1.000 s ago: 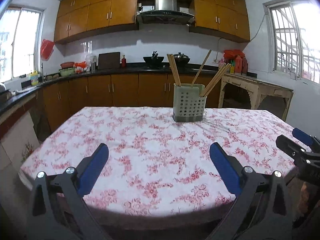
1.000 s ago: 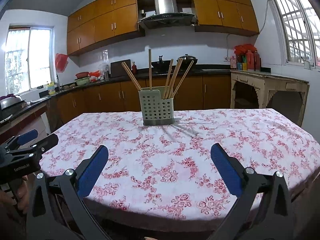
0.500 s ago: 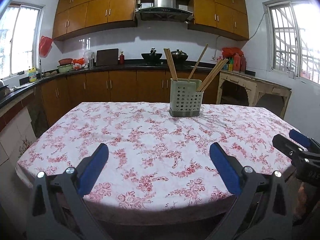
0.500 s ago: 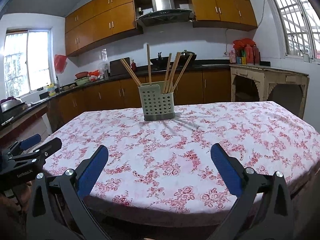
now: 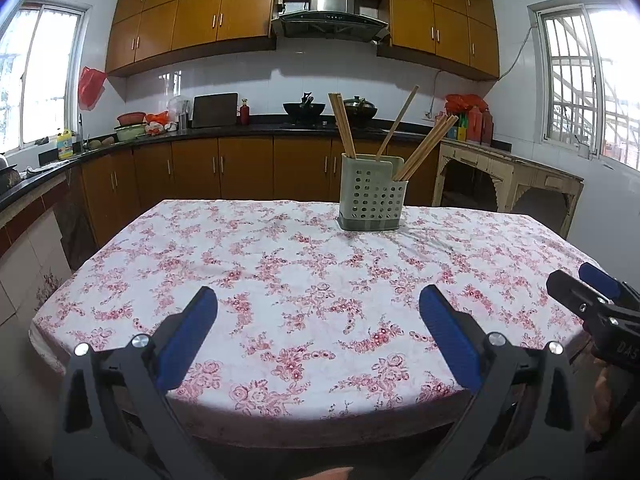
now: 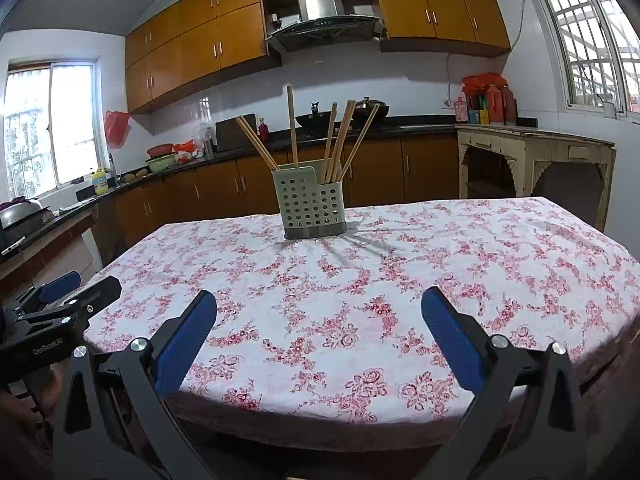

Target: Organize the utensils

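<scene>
Daylight from windows [image 5: 592, 80] on both sides, blown out white. Table [image 6: 440, 248] evenly lit; thin chopstick shadows fan right of the holder [image 6: 310, 204]. Strong fisheye bending, dark vignette at corners. Sharp mid-frame, soft at edges.

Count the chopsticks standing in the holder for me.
7 chopsticks, by the right wrist view, all in the holder: two leaning left, one upright, four fanned right in the lower section. Overlapping sticks may hide more.
</scene>
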Tool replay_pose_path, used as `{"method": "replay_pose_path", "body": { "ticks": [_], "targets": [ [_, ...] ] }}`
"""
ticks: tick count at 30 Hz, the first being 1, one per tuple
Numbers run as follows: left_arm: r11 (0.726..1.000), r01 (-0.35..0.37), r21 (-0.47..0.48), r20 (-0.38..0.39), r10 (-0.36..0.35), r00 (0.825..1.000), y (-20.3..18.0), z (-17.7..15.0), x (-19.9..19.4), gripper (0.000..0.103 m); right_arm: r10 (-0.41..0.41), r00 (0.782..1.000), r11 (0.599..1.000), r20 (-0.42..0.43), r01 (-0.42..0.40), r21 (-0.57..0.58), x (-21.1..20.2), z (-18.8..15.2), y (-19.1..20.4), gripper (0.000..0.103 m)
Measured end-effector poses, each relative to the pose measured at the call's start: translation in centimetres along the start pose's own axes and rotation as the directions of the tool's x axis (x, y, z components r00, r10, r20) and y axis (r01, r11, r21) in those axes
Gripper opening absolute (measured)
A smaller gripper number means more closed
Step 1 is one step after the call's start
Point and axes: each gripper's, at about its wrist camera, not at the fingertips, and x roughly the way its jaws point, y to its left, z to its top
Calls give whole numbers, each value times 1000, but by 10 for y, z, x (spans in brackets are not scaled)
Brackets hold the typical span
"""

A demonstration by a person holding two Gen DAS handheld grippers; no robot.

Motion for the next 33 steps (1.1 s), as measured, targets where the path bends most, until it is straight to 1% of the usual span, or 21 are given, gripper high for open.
{"method": "replay_pose_path", "body": {
  "ticks": [33],
  "targets": [
    [1000,1,11,-7,-1,1000,-3,-4,1,99,-11,1000,1000,-6,11,1,0,-2,-3,101]
  ]
}}
